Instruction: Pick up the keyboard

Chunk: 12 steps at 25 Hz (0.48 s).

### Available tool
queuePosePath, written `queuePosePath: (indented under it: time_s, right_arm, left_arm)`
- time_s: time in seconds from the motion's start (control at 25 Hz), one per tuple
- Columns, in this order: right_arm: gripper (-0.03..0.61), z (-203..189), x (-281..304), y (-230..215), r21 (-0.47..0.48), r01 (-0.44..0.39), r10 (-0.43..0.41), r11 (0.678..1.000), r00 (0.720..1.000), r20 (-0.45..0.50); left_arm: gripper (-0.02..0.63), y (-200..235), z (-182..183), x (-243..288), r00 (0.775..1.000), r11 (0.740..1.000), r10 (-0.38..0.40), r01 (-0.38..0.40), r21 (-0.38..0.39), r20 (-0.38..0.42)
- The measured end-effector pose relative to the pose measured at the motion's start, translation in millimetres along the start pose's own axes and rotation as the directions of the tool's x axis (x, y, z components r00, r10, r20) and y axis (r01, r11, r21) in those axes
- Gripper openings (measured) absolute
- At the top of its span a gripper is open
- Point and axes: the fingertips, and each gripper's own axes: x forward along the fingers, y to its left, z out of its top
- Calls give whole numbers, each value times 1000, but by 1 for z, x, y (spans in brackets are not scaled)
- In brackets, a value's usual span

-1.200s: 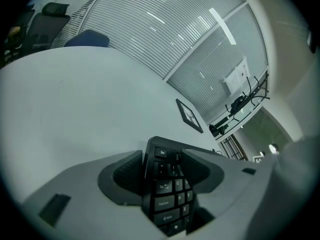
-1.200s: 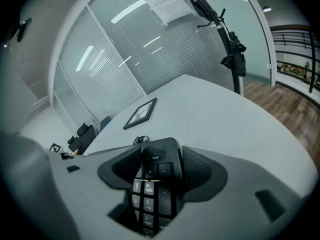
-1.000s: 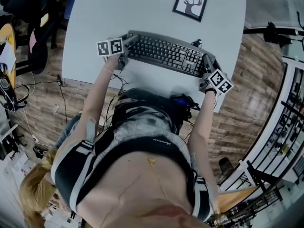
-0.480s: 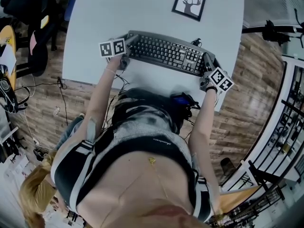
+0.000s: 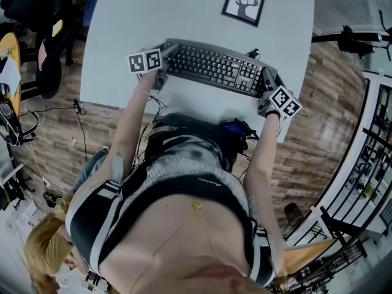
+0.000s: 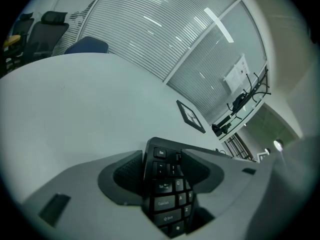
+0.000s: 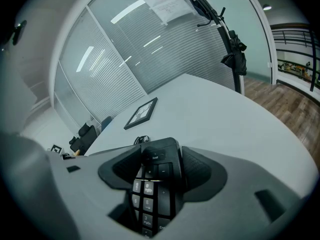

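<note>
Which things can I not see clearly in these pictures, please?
Head view: both ends of the keyboard lie under the left hand-held gripper and right hand-held gripper.
Head view: the cable is too small to follow.
Gripper views: the bottom edge cuts off most keys.

The white table (image 5: pixel 122 35) holds a black keyboard (image 5: pixel 214 69) and a framed picture (image 5: pixel 245 3) (a deer silhouette).

Steep overhead; close gripper views, shared keyboard (image 5: pixel 214 69)
</note>
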Motion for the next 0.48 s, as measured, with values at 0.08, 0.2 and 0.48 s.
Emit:
queuePosePath:
  time_s: [0.08,0.2,0.48]
  right_arm:
    - [256,0,0,0,1,-1,1,1000,1000,-1]
    - [255,0,0,1,3,-6,6,1000,1000,-2]
    - [253,1,0,1,2,-8,8,1000,1000,-2]
  left_arm:
    - [229,1,0,0,1000,1000,-2,2,-1,-1]
    - [229,1,0,-1,1000,1000,-1,1,-3,-4]
    - [229,1,0,0,1000,1000,-1,1,-8,-9]
